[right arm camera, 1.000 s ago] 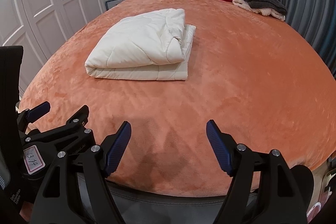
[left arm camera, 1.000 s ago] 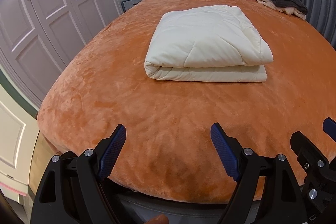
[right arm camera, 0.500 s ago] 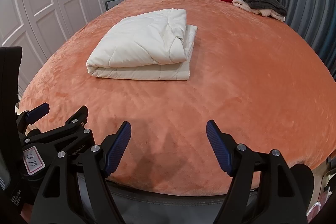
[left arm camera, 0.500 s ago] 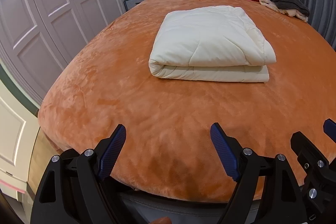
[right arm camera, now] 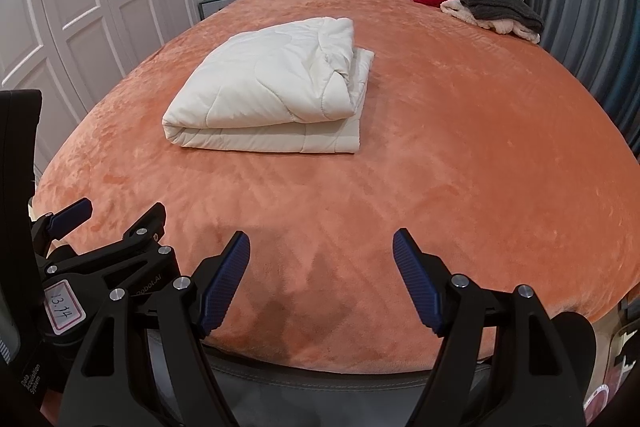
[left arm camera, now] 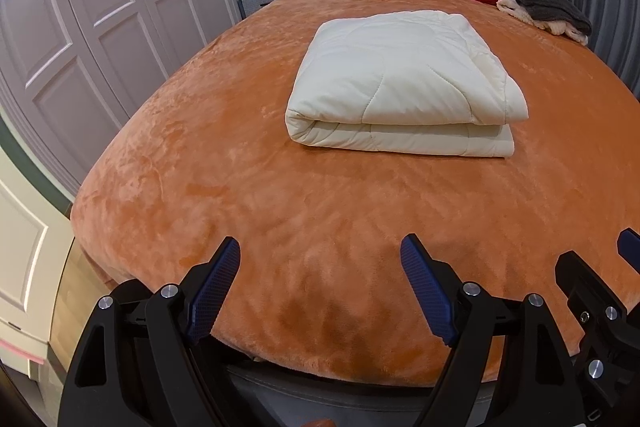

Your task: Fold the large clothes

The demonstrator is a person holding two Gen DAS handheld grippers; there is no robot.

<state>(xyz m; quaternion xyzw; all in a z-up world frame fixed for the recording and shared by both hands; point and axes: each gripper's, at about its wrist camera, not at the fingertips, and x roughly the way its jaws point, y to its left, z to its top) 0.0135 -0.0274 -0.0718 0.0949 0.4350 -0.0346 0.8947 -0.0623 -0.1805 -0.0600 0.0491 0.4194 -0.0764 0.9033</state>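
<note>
While both claws hang over the near bed edge, nothing is gripped.
Left gripper (left arm camera: 320, 259) and right gripper (right arm camera: 321, 251): jaws spread, empty. Folded cream quilt (left arm camera: 404, 83) lies mid-bed on orange bedspread (left arm camera: 240, 187); clothes pile (right arm camera: 492, 7) near the headboard.
</note>
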